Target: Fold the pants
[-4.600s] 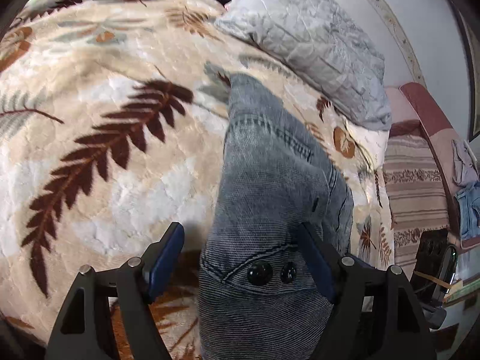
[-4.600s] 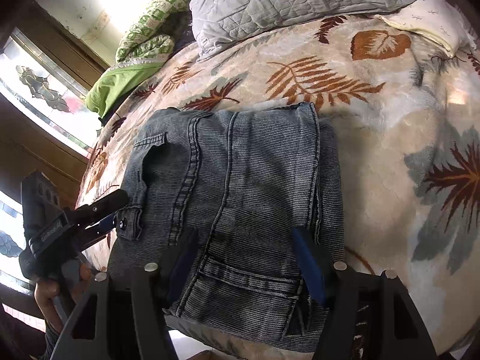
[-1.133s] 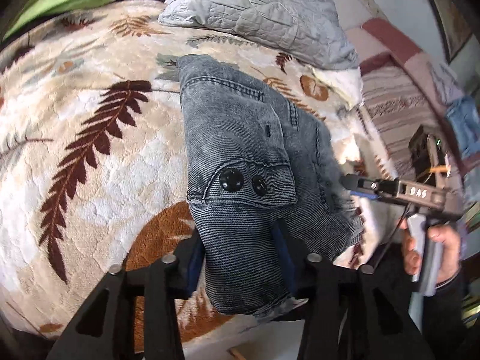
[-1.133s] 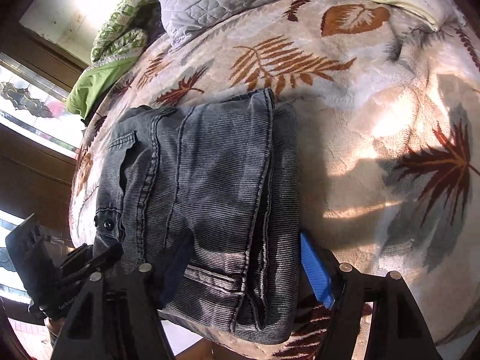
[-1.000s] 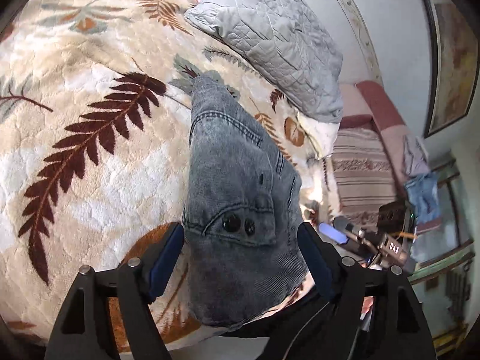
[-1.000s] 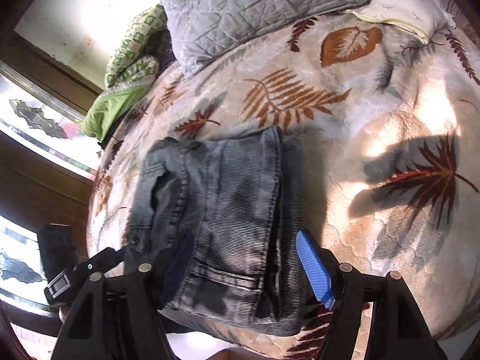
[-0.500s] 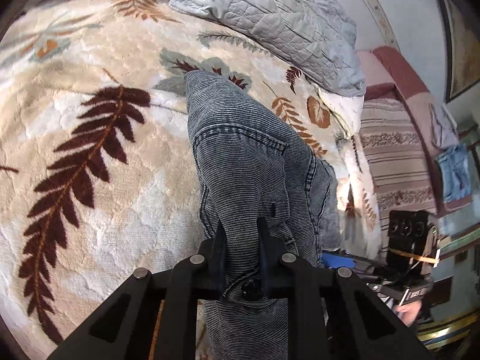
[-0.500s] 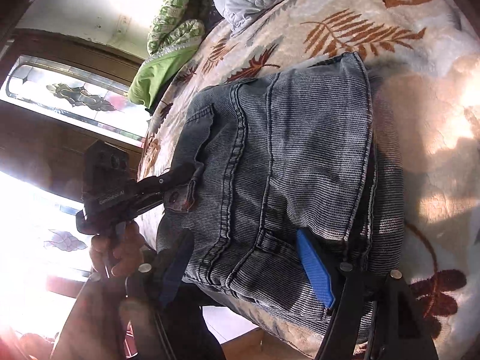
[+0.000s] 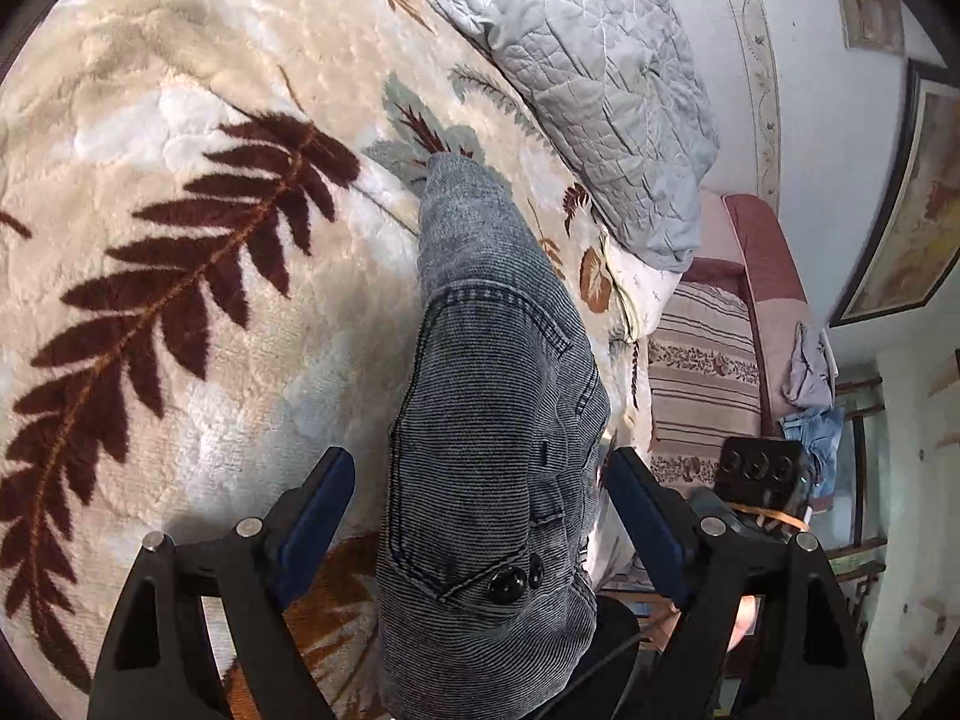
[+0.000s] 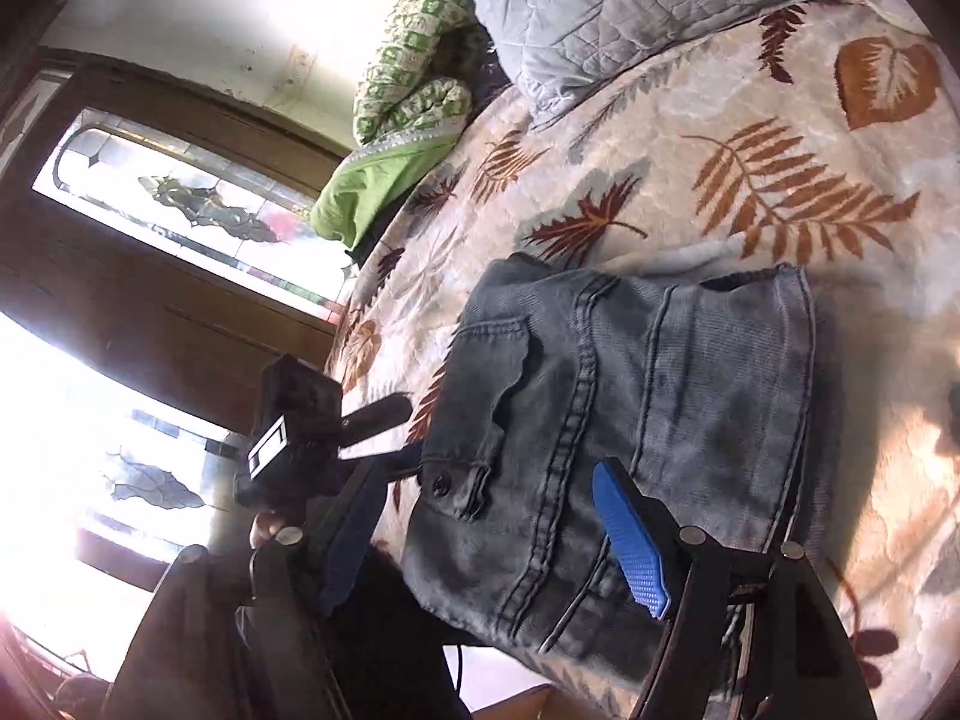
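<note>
The grey denim pants point(image 9: 492, 432) lie folded into a compact stack at the near edge of the leaf-print bed cover point(image 9: 180, 240). In the left wrist view my left gripper point(image 9: 480, 498) is open, its blue pads either side of the waistband end with two black buttons point(image 9: 507, 585). In the right wrist view the pants point(image 10: 648, 414) show as a rectangle with pocket flap and seams. My right gripper point(image 10: 498, 534) is open over the stack's near corner. The left gripper point(image 10: 366, 420) shows at the stack's left edge.
A grey quilted pillow point(image 9: 588, 78) lies at the head of the bed, also in the right wrist view point(image 10: 630, 0). A green patterned blanket point(image 10: 408, 114) sits beside it. A striped couch point(image 9: 702, 372) stands beyond the bed. A stained-glass door point(image 10: 180, 204) is at left.
My left gripper was shut on the waistband half a second ago and has opened, letting go. The right gripper stays open and has shifted toward the stack's left corner.
</note>
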`<action>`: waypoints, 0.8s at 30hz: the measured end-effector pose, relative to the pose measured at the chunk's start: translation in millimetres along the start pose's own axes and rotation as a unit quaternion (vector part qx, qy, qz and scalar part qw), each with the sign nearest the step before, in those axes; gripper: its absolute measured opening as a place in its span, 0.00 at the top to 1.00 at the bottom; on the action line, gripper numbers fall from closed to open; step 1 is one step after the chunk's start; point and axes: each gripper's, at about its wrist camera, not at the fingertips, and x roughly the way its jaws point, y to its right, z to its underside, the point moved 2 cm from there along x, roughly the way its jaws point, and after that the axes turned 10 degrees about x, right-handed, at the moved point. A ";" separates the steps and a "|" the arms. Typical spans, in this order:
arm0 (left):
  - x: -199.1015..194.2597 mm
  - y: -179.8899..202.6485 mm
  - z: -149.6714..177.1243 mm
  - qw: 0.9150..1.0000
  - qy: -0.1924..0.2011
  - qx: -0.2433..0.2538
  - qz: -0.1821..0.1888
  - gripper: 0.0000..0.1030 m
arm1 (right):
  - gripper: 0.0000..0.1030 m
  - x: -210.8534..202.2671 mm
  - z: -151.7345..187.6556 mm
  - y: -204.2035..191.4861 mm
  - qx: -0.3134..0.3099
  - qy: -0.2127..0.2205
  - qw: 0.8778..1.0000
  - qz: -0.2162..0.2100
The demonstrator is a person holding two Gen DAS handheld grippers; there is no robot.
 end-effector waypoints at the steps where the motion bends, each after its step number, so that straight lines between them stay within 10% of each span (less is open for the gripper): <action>1: 5.2 2.3 -0.3 1.000 -0.006 0.001 0.005 0.16 | 0.28 8.5 -7.6 16.1 0.022 -0.003 1.000 0.021; 3: 12.3 3.5 -2.1 1.000 -0.011 0.000 0.010 0.16 | 0.47 27.9 -15.1 53.7 0.071 -0.015 0.996 0.049; 5: 13.8 3.1 -3.0 1.000 -0.010 0.000 0.019 0.17 | 0.99 19.5 -15.9 73.0 0.106 0.012 0.992 0.066; 6: 14.3 3.5 -4.2 1.000 -0.008 0.002 0.024 0.18 | 1.00 19.3 -15.6 79.4 0.121 0.017 0.991 0.057; 8: 18.9 3.2 -4.9 1.000 -0.015 0.016 0.009 0.73 | 1.00 19.7 -13.0 89.1 0.130 0.022 0.991 0.025; 15: 18.8 15.1 -1.6 0.994 -0.020 0.090 -0.059 0.83 | 0.99 18.4 -16.3 79.8 0.114 0.017 0.992 0.049; 19: 18.5 24.9 -1.8 0.987 -0.019 0.128 -0.100 0.77 | 0.88 2.4 -23.1 31.3 0.037 0.028 0.996 0.077; 21: 18.3 25.9 -0.7 0.983 -0.012 0.135 -0.122 0.63 | 0.56 -2.6 -34.4 9.5 0.004 0.047 0.996 0.082; 22: 18.6 26.0 0.3 0.981 -0.010 0.136 -0.139 0.47 | 0.11 -1.1 -41.7 4.9 -0.006 0.060 0.993 0.104; 24: 17.6 29.5 2.7 0.977 -0.001 0.147 -0.157 0.46 | 0.01 11.1 -51.8 10.0 -0.012 0.081 0.984 0.159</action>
